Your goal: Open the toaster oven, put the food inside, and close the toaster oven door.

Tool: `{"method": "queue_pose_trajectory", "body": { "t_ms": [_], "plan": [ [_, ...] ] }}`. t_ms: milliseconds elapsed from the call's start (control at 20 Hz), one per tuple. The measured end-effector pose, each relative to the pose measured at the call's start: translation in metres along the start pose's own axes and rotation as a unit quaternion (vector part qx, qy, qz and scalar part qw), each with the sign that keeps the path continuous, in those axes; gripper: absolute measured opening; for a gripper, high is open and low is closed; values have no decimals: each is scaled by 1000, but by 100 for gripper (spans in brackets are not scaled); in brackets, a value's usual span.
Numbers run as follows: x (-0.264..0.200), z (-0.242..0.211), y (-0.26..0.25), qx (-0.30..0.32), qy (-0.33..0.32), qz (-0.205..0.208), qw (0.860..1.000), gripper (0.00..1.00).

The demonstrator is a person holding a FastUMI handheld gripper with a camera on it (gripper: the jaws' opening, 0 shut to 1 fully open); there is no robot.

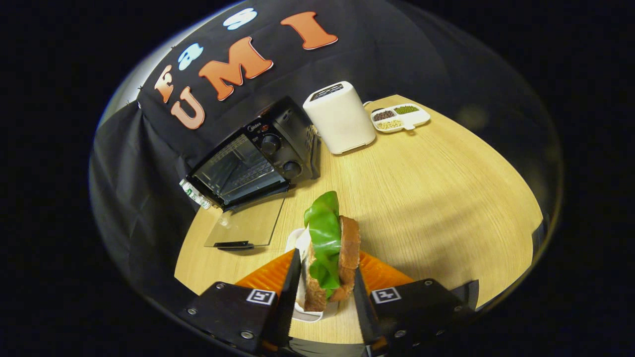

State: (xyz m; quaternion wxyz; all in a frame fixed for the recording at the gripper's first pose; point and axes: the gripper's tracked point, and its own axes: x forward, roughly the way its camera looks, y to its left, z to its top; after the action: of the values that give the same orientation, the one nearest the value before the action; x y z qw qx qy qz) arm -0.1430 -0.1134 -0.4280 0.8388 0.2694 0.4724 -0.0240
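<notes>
Black toaster oven (258,158), far left on surface: glass door (245,225) folded down, open. Sandwich (330,253), bread with green lettuce, upright, near, between jaws.

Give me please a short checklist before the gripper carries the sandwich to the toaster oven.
1. Toaster oven door open, lying flat on the table: ok.
2. Sandwich between the gripper fingers: ok.
3. Both fingers pressing firmly on the bread: cannot tell.
4. Lettuce staying inside the sandwich: not ok, it sticks out past the bread.
5. Table between sandwich and oven free of things: ok.
6. White toaster and bean tray away from the route: ok.
</notes>
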Motion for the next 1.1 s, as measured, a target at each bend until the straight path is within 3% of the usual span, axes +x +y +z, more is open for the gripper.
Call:
{"method": "queue_pose_trajectory", "body": {
  "t_ms": [100,200,650,950,1100],
  "plan": [
    [-4,7,7,21,-6,14,1000,40],
    [-8,20,9,20,-27,9,999,34],
    [-12,68,84,39,-103,73,991,33],
    [36,71,156,64,-94,141,983,33],
    [65,75,179,81,-95,151,981,33]
  ]
}}
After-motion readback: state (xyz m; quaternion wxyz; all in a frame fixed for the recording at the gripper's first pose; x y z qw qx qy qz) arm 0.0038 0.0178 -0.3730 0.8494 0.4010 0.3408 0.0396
